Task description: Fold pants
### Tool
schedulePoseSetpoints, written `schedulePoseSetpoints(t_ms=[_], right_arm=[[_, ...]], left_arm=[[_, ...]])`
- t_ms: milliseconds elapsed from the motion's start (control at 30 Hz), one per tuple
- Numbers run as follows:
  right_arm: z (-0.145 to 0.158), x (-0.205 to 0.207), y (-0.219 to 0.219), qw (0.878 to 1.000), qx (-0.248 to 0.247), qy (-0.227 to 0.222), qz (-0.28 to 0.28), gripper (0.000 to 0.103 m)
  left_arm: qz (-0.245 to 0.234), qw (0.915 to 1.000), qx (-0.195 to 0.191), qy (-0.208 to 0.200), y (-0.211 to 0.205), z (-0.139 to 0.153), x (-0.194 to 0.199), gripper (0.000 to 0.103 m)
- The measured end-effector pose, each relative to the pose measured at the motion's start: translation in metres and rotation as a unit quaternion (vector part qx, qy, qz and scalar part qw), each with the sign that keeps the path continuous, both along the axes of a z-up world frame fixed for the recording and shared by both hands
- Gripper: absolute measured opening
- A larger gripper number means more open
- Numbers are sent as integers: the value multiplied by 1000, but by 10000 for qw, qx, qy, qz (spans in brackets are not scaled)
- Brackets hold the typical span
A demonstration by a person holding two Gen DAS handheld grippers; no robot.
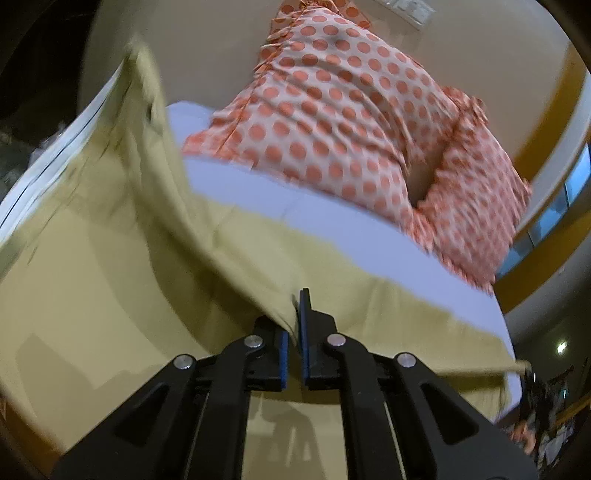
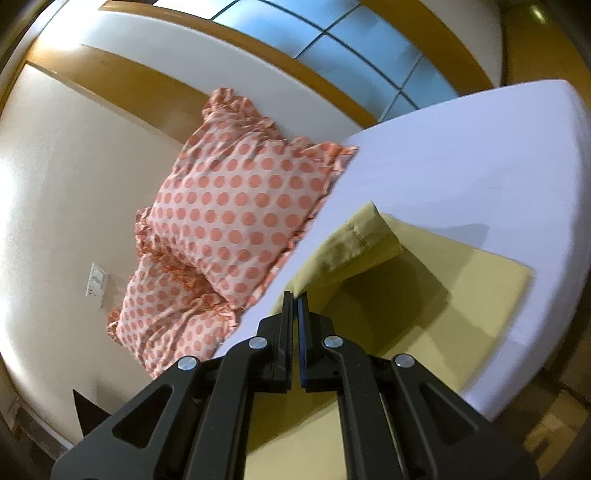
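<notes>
Yellow-green pants (image 1: 110,280) lie spread on a white bed (image 1: 332,221). In the left wrist view my left gripper (image 1: 295,314) is shut on a raised fold of the pants, and cloth runs up and left from the jaws. In the right wrist view my right gripper (image 2: 294,302) is shut on an edge of the pants (image 2: 424,295), and a hemmed leg end (image 2: 354,236) is lifted and curled over the flat part lying on the bed (image 2: 480,158).
Two orange polka-dot pillows (image 1: 351,122) lean against the cream wall at the head of the bed; they also show in the right wrist view (image 2: 236,206). A wooden-framed window (image 2: 351,33) is behind. The bed edge (image 2: 535,350) drops off at the right.
</notes>
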State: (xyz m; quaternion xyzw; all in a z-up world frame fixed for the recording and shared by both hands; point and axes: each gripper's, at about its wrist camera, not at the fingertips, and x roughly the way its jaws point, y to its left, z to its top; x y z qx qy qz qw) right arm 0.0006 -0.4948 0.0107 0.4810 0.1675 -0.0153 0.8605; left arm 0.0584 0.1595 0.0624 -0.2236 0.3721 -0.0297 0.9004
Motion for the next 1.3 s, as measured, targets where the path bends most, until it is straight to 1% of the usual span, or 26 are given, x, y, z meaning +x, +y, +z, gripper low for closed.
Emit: schedulePoseSetpoints(t_ms=[67, 167, 200, 233, 267, 300, 333, 367, 400, 467, 500, 567, 633, 667, 700, 767, 867, 900, 933, 1000, 1100, 1133, 1200, 1233, 1267, 1300], right_arm=[[-8, -11, -2, 9998, -5, 157, -91, 2], [-17, -23, -2, 9982, -245, 517, -160, 3], [-18, -26, -2, 9975, -307, 616, -181, 7], [-20, -32, -4, 9957, -391, 789, -287, 12], [-21, -37, -7, 9942, -453, 882, -408, 35], [-22, -43, -11, 9922, -519, 957, -604, 72], [-22, -46, -14, 9915, -547, 949, -707, 81], [-23, -51, -19, 9906, -619, 883, -838, 81], [-24, -51, -23, 9889, -690, 932, -924, 81], [-25, -47, -26, 9878, -857, 873, -960, 81], [-25, -44, -26, 9874, -929, 867, -940, 81], [-27, -35, -21, 9875, -1107, 804, -785, 82], [-26, -28, -10, 9802, -1585, 886, -785, 82], [-26, -26, -3, 9765, -1786, 930, -773, 81], [-27, -27, 0, 9776, -1785, 862, -704, 72], [-33, -28, 5, 9837, -1592, 679, -487, 58], [-41, -22, 15, 9840, -1644, 658, -174, 18], [-41, -19, 18, 9829, -1724, 628, -168, 12], [-37, -16, 21, 9822, -1785, 562, -133, 9], [-21, -5, 32, 9827, -1821, 323, 16, 8], [19, 20, 79, 9782, -1948, -265, 662, 8], [31, 28, 100, 9742, -1976, -466, 982, 8], [55, 46, 167, 9555, -2069, -907, 1896, 8], [60, 51, 192, 9468, -2088, -1005, 2232, 8], [62, 57, 236, 9294, -2089, -1108, 2833, 8], [59, 60, 266, 9156, -2103, -1091, 3248, 8]], left_arm=[[-29, 9999, -57, 139, -3, -19, -35, 5], [-20, 9993, -153, 334, -3, -46, -69, 6], [-20, 9993, -148, 335, -4, -52, -77, 10], [-7, 9995, -120, 302, -5, -55, -81, 11], [23, 9999, -16, 171, -7, -55, -89, 11], [92, 9998, 151, 76, -8, -53, -94, 19], [152, 9995, 287, -17, -9, -51, -101, 23], [183, 9992, 328, -152, -8, -48, -110, 26], [187, 9992, 301, -210, -6, -46, -115, 26], [222, 9990, 198, -322, -1, -44, -124, 28], [265, 9989, 175, -349, 1, -43, -127, 33], [435, 9979, 149, -456, 8, -40, -136, 36], [700, 9955, 256, -586, 15, -36, -145, 49], [928, 9925, 372, -704, 21, -32, -152, 57], [1108, 9900, 410, -774, 26, -29, -157, 60], [1493, 9845, 351, -854, 43, -27, -165, 62], [1863, 9792, 200, -776, 65, -33, -171, 62], [1944, 9782, 139, -721, 72, -36, -171, 63], [1987, 9776, 93, -691, 76, -38, -171, 63], [2057, 9765, -96, -632, 87, -46, -173, 67], [2087, 9757, -290, -602, 94, -55, -176, 72], [2077, 9757, -340, -610, 96, -58, -178, 73], [2045, 9762, -367, -629, 95, -61, -179, 79], [2010, 9765, -401, -660, 95, -62, -182, 80], [1977, 9769, -432, -694, 94, -63, -183, 83], [1945, 9771, -454, -733, 94, -63, -184, 85]])
